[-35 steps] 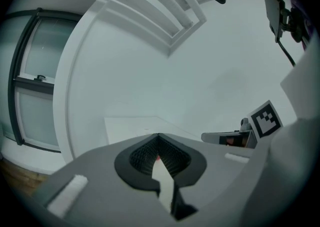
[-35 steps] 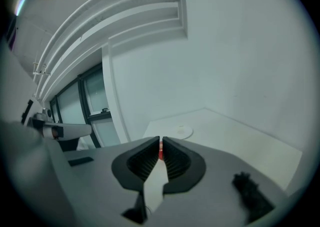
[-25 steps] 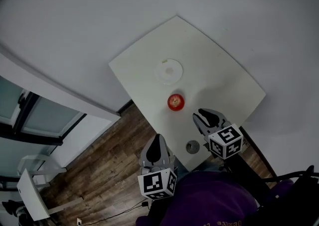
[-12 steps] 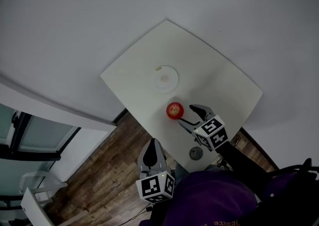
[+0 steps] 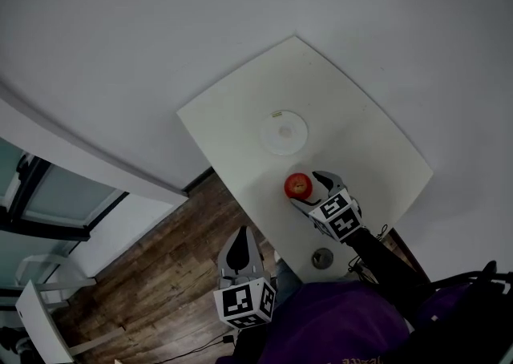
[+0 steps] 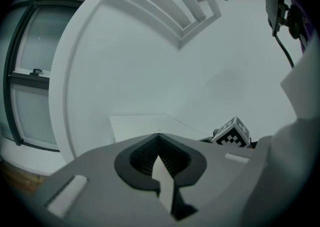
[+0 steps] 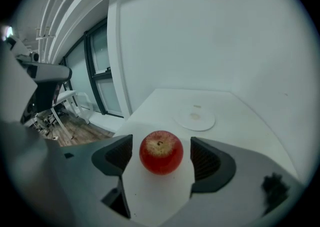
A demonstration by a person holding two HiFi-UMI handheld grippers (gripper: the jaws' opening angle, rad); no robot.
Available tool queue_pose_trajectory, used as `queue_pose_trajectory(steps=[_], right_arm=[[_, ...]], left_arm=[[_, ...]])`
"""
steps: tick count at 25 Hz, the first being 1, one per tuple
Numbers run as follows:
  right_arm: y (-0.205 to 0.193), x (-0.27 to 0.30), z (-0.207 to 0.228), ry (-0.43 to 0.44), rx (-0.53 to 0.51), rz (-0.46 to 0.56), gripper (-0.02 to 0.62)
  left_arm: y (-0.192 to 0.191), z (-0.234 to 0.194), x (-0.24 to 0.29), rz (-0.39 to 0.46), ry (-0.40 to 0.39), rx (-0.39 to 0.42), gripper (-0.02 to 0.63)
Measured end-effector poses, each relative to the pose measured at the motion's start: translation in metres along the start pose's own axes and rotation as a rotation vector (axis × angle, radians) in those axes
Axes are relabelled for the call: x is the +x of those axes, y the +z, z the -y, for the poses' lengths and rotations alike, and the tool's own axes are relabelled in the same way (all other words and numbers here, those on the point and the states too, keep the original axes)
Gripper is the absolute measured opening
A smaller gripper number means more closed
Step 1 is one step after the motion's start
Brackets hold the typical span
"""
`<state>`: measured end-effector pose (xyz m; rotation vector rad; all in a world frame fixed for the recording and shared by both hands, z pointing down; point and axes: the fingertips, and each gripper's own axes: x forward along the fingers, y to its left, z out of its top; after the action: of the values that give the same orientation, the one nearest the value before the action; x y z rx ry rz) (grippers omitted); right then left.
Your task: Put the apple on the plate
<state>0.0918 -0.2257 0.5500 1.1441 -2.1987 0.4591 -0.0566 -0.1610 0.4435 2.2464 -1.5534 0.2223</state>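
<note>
A red apple (image 5: 298, 186) stands on the white table (image 5: 353, 130), near its front edge. Farther back lies a small white plate (image 5: 284, 132) with nothing on it. My right gripper (image 5: 313, 192) reaches around the apple from the near right. In the right gripper view the apple (image 7: 161, 152) sits between the two pads with a gap on each side, and the right gripper (image 7: 161, 155) has its jaws opening. The plate (image 7: 195, 119) lies beyond. My left gripper (image 5: 239, 244) hangs off the table over the floor, and in its own view the left gripper (image 6: 158, 143) is shut and holds nothing.
A round grey cable hole (image 5: 322, 257) sits in the table close to the person. Wooden floor (image 5: 152, 274) lies left of the table, with a window (image 5: 48, 210) and a white chair (image 5: 40, 306) further left. A pale wall stands behind the table.
My right gripper has moved forward and down to the apple and its jaws have spread around it. The left gripper has drifted a little back toward the person.
</note>
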Motion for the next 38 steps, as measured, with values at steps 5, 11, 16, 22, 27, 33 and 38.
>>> queue_pose_trajectory(steps=[5, 11, 16, 22, 27, 33, 38], right_arm=[[-0.007, 0.011, -0.002, 0.016, -0.019, -0.054, 0.351], [-0.022, 0.025, -0.002, 0.051, -0.043, -0.109, 0.351], [-0.029, 0.029, -0.002, 0.047, -0.054, -0.132, 0.35], [-0.029, 0.03, 0.003, 0.015, -0.127, -0.123, 0.348], [-0.026, 0.024, 0.007, 0.012, -0.07, -0.093, 0.348], [-0.003, 0.026, 0.023, -0.011, -0.081, -0.053, 0.348], [0.007, 0.03, 0.025, -0.024, -0.064, -0.025, 0.348]], left_arm=[[0.002, -0.005, 0.002, -0.007, 0.006, -0.007, 0.008], [-0.007, -0.008, 0.009, -0.019, 0.021, -0.011, 0.008], [-0.004, -0.009, 0.011, -0.017, 0.024, -0.016, 0.008], [-0.006, -0.013, 0.013, -0.023, 0.026, -0.019, 0.008], [-0.012, -0.01, 0.013, -0.029, 0.022, -0.027, 0.008], [-0.012, -0.011, 0.021, -0.031, 0.004, -0.033, 0.008], [-0.015, -0.014, 0.017, -0.052, 0.004, -0.019, 0.008]])
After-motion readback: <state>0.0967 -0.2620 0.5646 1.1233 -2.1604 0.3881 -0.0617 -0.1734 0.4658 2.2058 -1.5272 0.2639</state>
